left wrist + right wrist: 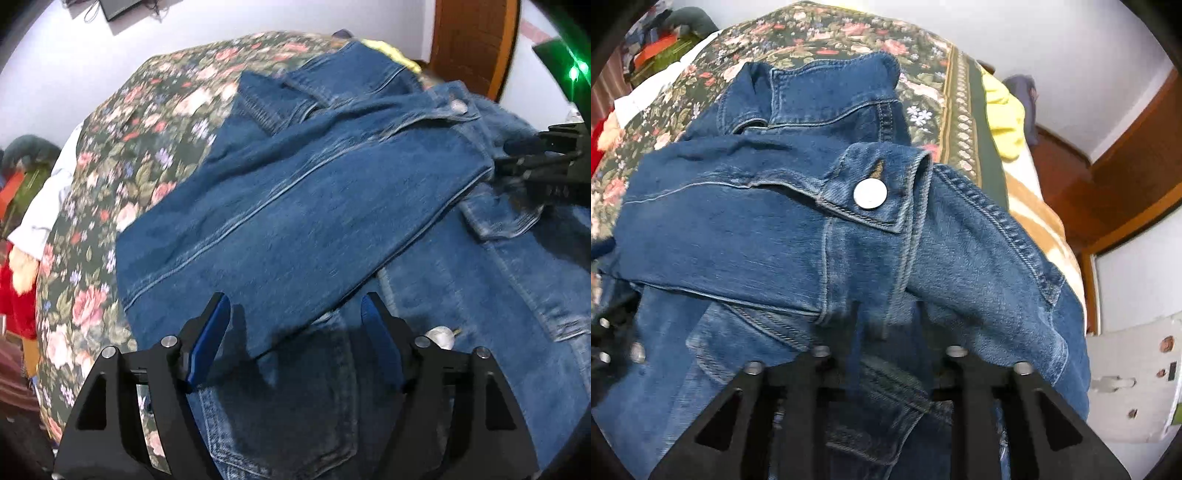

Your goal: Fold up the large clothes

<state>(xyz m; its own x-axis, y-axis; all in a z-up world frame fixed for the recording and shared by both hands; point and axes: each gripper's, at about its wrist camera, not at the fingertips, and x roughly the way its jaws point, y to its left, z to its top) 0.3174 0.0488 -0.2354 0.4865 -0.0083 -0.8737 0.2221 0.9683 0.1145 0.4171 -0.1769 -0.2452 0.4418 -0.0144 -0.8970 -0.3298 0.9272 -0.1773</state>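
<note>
A blue denim jacket [314, 206] lies on a floral bedspread [122, 147], with one sleeve folded across its body. My left gripper [295, 314] is open, its blue-padded fingers [208, 339] spread on either side of the sleeve's near edge, holding nothing. The right gripper [532, 166] shows at the right edge of the left wrist view, at the sleeve cuff. In the right wrist view the jacket [812, 229] fills the frame, the cuff with its silver button [870, 194] draped over my right gripper [886, 332]. Its fingertips are hidden under the denim.
The floral bedspread [849, 33] covers the bed. A yellow cloth [1004, 114] and a brown striped blanket [1034, 210] lie at the bed's right side. Red and orange clothes [14, 266] pile at the left. A wooden door frame [476, 40] stands behind.
</note>
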